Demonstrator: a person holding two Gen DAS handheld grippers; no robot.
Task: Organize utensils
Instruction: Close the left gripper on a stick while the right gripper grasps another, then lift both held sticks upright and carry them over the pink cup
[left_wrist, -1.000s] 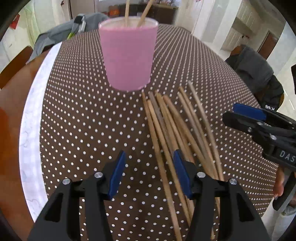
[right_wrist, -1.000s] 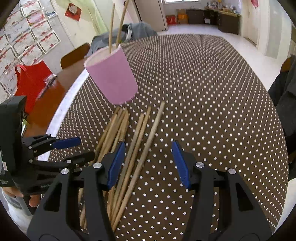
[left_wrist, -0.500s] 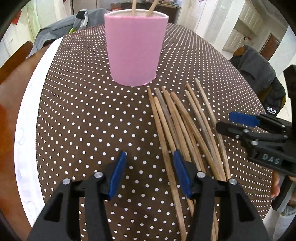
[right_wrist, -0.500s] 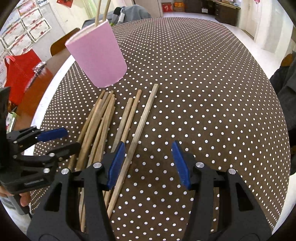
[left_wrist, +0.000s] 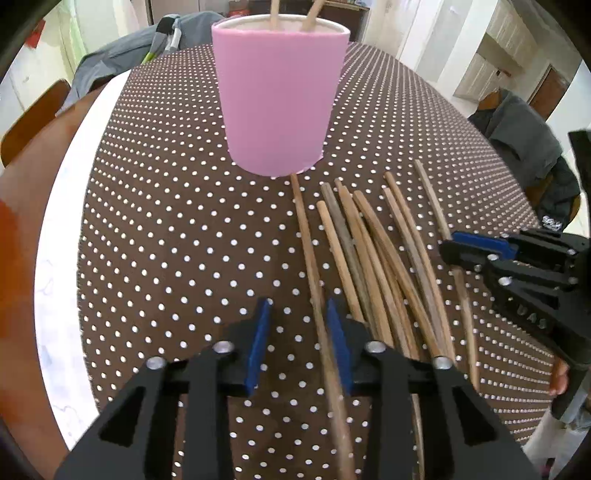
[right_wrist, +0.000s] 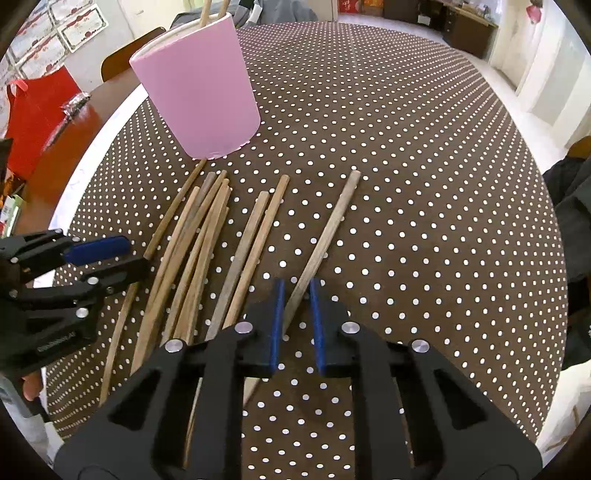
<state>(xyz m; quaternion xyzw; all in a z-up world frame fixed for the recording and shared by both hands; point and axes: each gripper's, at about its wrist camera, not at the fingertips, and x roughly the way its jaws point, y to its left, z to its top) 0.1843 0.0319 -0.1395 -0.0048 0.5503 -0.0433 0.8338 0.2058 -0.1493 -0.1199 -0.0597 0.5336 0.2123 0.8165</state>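
A pink cup (left_wrist: 279, 99) with two chopsticks standing in it sits on the dotted tablecloth; it also shows in the right wrist view (right_wrist: 201, 88). Several wooden chopsticks (left_wrist: 373, 251) lie in a loose row below the cup. My left gripper (left_wrist: 298, 332) has narrowed around the leftmost chopstick (left_wrist: 308, 240), which runs beside its right pad; a gap still shows on the left. My right gripper (right_wrist: 296, 295) has narrowed around the rightmost chopstick (right_wrist: 328, 229), with a small gap on each side.
The brown polka-dot cloth (right_wrist: 424, 184) covers a round table with a white rim (left_wrist: 55, 229). A red bag (right_wrist: 33, 118) and a chair stand to the left. Dark clothing hangs on a chair (left_wrist: 524, 147) at the right.
Both grippers have moved forward and down and narrowed their jaws, the left around the leftmost chopstick, the right around the rightmost one. The cup looms closer.
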